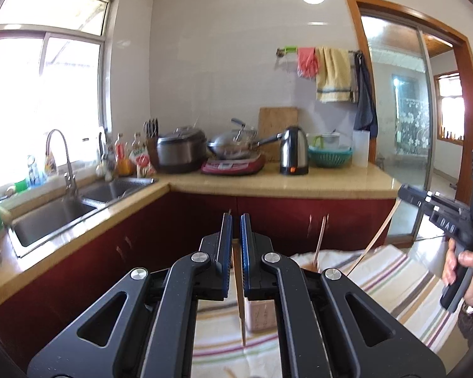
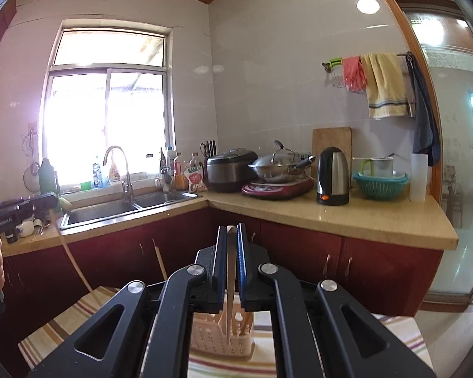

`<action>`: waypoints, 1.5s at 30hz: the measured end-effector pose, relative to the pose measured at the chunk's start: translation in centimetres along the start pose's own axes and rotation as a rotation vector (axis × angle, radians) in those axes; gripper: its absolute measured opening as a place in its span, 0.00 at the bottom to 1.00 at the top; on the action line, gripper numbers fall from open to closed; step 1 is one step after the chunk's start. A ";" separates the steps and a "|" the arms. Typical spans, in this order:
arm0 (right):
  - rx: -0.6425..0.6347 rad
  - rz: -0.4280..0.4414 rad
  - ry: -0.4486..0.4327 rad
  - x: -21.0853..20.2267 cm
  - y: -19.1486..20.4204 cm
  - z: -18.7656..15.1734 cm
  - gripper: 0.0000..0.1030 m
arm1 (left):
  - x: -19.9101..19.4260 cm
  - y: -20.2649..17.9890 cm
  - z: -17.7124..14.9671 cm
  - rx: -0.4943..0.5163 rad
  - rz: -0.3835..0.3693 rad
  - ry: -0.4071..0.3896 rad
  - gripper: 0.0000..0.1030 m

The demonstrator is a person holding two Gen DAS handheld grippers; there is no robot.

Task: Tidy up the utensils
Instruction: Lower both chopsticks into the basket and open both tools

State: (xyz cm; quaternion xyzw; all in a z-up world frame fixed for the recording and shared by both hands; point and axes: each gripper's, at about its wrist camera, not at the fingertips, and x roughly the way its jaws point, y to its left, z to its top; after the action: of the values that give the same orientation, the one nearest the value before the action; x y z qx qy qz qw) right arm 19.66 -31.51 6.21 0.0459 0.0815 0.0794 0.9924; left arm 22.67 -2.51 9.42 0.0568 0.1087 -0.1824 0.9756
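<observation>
Left claw [image 1: 235, 236] — chopstick [image 1: 240, 308] pinched between

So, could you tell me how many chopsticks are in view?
3: one in the left gripper, one in the right gripper, one standing in the basket; others may be hidden there.

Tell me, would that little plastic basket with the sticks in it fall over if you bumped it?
Probably yes. The utensil basket looks like thin, holey plastic, so it is likely light. Tall chopsticks stick up well above its rim, which may make it top-heavy. It also stands on a soft striped cloth, so it could wobble.
</observation>
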 end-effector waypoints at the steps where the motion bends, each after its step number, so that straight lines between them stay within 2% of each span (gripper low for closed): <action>1: -0.002 0.001 -0.001 0.5 0.0 0.3 0.07 | 0.3 -0.1 0.6 -0.001 -0.003 -0.010 0.06; 6: -0.012 -0.006 -0.006 2.5 -0.3 1.1 0.07 | 2.7 -0.9 2.9 -0.017 -0.026 -0.059 0.06; 11: 0.000 0.001 0.036 5.8 -0.8 0.2 0.07 | 6.2 -1.7 2.9 -0.032 -0.031 -0.062 0.06; 15: 0.016 0.005 0.096 8.4 -1.2 -1.9 0.07 | 9.7 -1.8 0.9 -0.052 -0.026 -0.020 0.06; 22: 0.038 -0.019 0.209 12.1 -1.7 -6.7 0.07 | 16.0 -1.2 -5.7 -0.092 0.013 0.119 0.06; 26: 0.025 -0.035 0.218 12.7 -1.4 -7.9 0.07 | 17.7 -0.7 -7.8 -0.104 0.029 0.160 0.06; 31: 0.024 -0.030 0.218 13.3 -1.3 -7.6 0.07 | 19.0 -0.3 -8.9 -0.108 0.041 0.178 0.07; 34: 0.021 -0.031 0.225 13.8 -1.3 -7.7 0.10 | 19.5 0.0 -9.3 -0.125 0.039 0.188 0.26; 36: 0.030 -0.030 0.222 13.9 -1.4 -7.7 0.17 | 19.4 0.1 -9.4 -0.130 0.045 0.180 0.43; 38: 0.033 -0.037 0.206 13.6 -1.4 -7.5 0.31 | 19.3 0.1 -9.4 -0.132 0.042 0.177 0.47; 45: 0.021 -0.045 0.174 13.0 -0.8 -6.8 0.47 | 18.5 -0.2 -8.9 -0.126 0.039 0.159 0.67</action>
State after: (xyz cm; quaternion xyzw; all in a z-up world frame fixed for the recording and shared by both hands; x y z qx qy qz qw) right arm 31.30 -29.65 -2.54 0.0474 0.1692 0.0597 0.9826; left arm 37.69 -7.73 -3.49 0.0116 0.1958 -0.1513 0.9688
